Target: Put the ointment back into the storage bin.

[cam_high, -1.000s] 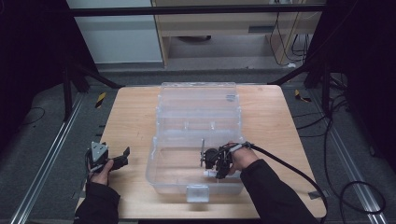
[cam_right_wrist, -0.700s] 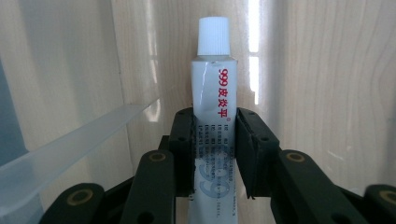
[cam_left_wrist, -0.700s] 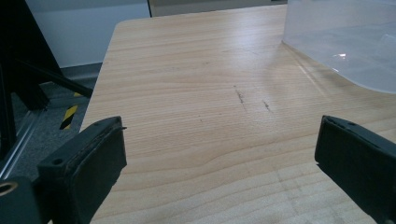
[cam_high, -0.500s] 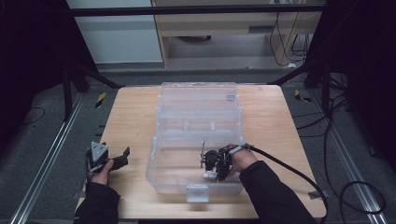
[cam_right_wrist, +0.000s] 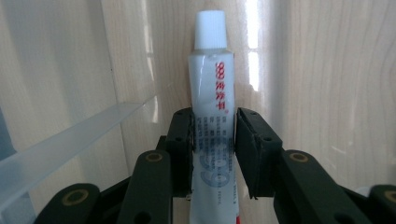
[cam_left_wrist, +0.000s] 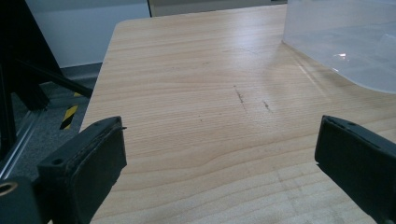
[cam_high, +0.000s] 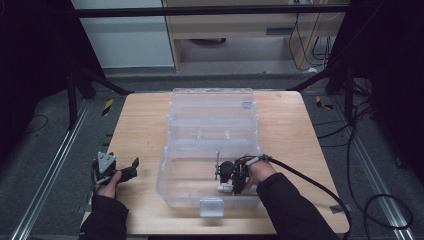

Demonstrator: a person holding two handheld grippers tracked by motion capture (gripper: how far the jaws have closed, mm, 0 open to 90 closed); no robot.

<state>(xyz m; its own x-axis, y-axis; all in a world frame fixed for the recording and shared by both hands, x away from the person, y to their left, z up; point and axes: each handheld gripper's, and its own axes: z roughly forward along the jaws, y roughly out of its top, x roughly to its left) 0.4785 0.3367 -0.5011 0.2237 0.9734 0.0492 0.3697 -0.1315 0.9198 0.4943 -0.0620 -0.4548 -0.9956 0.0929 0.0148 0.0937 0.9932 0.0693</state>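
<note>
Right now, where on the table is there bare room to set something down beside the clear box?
The wood left of the clear plastic box is bare, bordered by the table edge and the left gripper. A narrower bare strip runs along the box's right side. Crowded: the box's near compartment, where the right gripper holds a white tube.

We see a small white tube [cam_right_wrist: 212,116] with a white cap and red print down its side, held between the two jaws, which flank its lower body. Its cap points away from the camera. It sits inside the clear plastic box [cam_high: 210,145], near the front wall; from above the tube seems barely visible.
</note>
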